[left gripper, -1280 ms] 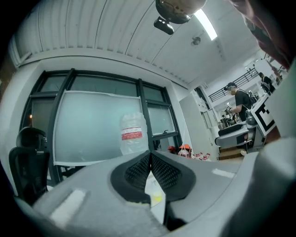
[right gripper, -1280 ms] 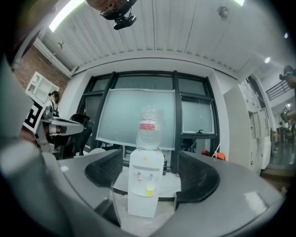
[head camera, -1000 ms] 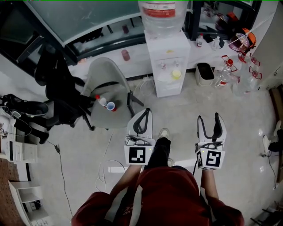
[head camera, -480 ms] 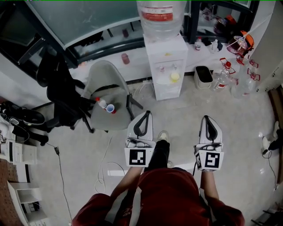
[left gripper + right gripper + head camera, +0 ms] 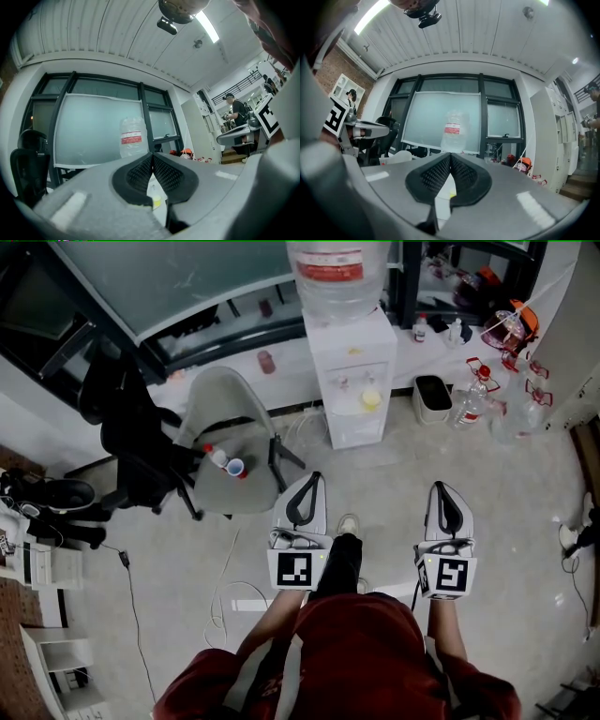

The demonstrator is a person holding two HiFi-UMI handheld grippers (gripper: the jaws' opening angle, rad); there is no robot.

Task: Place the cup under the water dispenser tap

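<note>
**Cup on the chair, both tools closed and empty**

We see the cup (image 5: pixel 235 466) standing upright on the smooth grey moulded seat of the chair (image 5: pixel 246 491). Its round mouth faces up at us and its long axis is vertical. A small red-capped bottle (image 5: pixel 215 456) is just beside it, at its 10 o'clock. The cup sits at 10 o'clock from the left tool (image 5: pixel 309 479), well apart from it, and the right tool (image 5: pixel 441 487) is farther off. Both tools have their ribbed black pads (image 5: pixel 138 173) pressed together at the tips, with nothing held. The white, boxy water dispenser (image 5: pixel 356 381), topped by a clear plastic jug (image 5: pixel 339 277), stands at 12 o'clock beyond the tools.
</note>
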